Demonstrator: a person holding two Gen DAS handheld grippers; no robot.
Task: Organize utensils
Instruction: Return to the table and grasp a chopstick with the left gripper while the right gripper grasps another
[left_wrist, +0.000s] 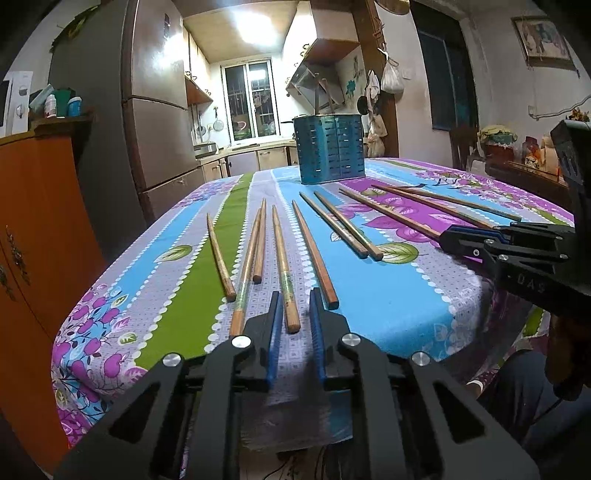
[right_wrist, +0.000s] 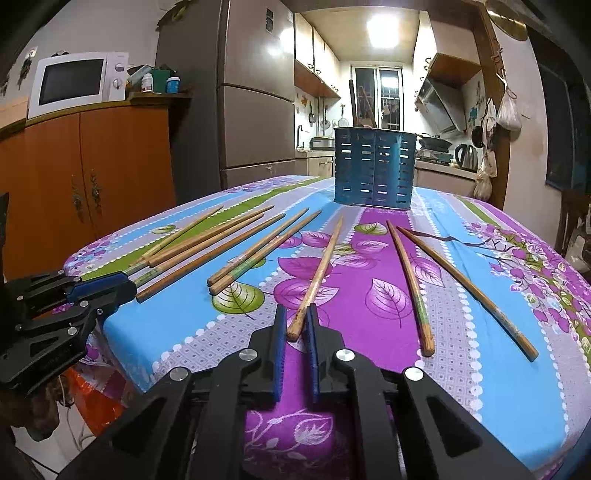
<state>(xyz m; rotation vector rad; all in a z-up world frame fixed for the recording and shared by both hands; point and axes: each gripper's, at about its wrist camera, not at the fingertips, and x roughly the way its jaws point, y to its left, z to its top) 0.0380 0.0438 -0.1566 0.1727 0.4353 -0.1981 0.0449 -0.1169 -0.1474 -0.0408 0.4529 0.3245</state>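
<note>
Between the blue pads of the left gripper (left_wrist: 294, 314) sits the butt end of one wooden chopstick (left_wrist: 283, 269); its long axis runs nearly straight away from the jaws toward the far side of the table. Jaws part-open, a gap showing on either side of the stick, nothing clamped. The right gripper (right_wrist: 296, 325) shows the same set-up in its own view: the thick end of a second chopstick (right_wrist: 317, 275) lies between narrowly parted pads, shaft angled slightly right as it recedes, and contact cannot be told from here. Each hand is therefore the nearer one for its own stick (no crossing over looks needed). Just beyond the fingertips the remaining chopsticks (left_wrist: 340, 225) lie loose on the floral tablecloth (left_wrist: 388, 302), fanned out with thick ends toward the person and tips pointing to the far edge; some lie in touching pairs, others apart. Farther back, roughly on the centre line between both grippers, stands the blue slotted utensil holder (right_wrist: 373, 168), upright, with a few handles already sticking out of it. Judgement: the coming move is to close on the near ends and carry them forward to the holder. Beyond the table, the fridge (right_wrist: 255, 110) and the kitchen window (left_wrist: 248, 99).
</note>
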